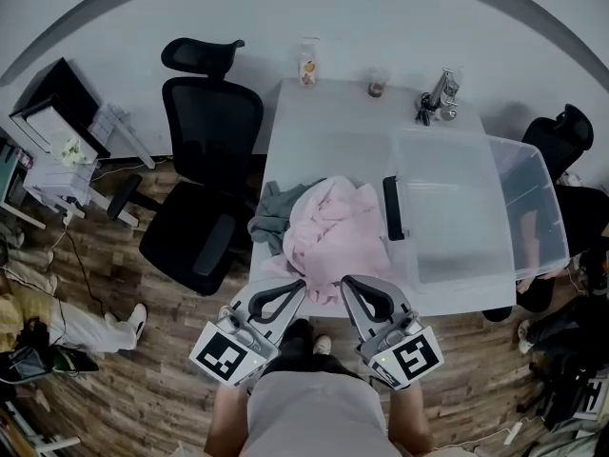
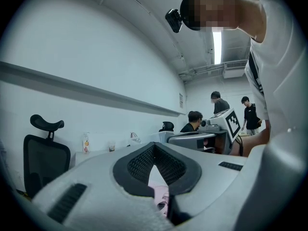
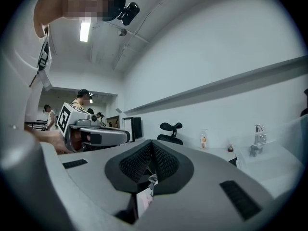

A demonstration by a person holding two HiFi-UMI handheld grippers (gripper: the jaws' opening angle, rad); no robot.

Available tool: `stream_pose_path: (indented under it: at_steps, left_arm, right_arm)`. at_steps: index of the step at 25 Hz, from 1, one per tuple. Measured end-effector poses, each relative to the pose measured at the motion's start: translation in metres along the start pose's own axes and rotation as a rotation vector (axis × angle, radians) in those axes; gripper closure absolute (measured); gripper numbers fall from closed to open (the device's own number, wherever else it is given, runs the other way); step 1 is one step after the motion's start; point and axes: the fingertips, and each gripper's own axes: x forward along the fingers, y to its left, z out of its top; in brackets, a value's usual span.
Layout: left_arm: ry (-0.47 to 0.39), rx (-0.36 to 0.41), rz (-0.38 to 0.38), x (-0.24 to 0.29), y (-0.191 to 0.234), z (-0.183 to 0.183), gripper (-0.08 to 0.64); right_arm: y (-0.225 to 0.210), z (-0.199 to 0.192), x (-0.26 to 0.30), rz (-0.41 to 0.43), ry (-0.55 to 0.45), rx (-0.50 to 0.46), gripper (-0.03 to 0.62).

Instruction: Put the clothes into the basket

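Note:
A pink garment [image 1: 328, 222] lies bunched near the front of the white table [image 1: 324, 131], partly over a grey garment [image 1: 271, 212]. To its right stands a clear plastic basket [image 1: 533, 198] that overhangs the table's right edge. My left gripper [image 1: 301, 284] and right gripper [image 1: 346, 282] sit side by side at the front edge, both shut, tips at the pink garment's near hem. No cloth shows between either gripper's tips. Through the gap behind the closed tips of the left gripper [image 2: 154, 146] and the right gripper [image 3: 153, 142], pink cloth [image 2: 156, 182] shows below.
A black office chair [image 1: 205, 179] stands left of the table and another [image 1: 561, 141] at the far right. A bottle [image 1: 306, 65], a small cup [image 1: 377, 87] and a metal item [image 1: 440, 98] line the table's far edge. People [image 2: 219, 102] stand in the background.

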Motion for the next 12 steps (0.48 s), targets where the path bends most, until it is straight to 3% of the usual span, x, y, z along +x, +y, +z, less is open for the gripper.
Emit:
stream_pose_path:
  at_steps: [12]
  left_arm:
    - [0.021,-0.012,-0.053,0.043,0.057,-0.005,0.555]
  right_arm:
    - [-0.049,-0.008,0.052,-0.047,0.046,-0.002,0.588]
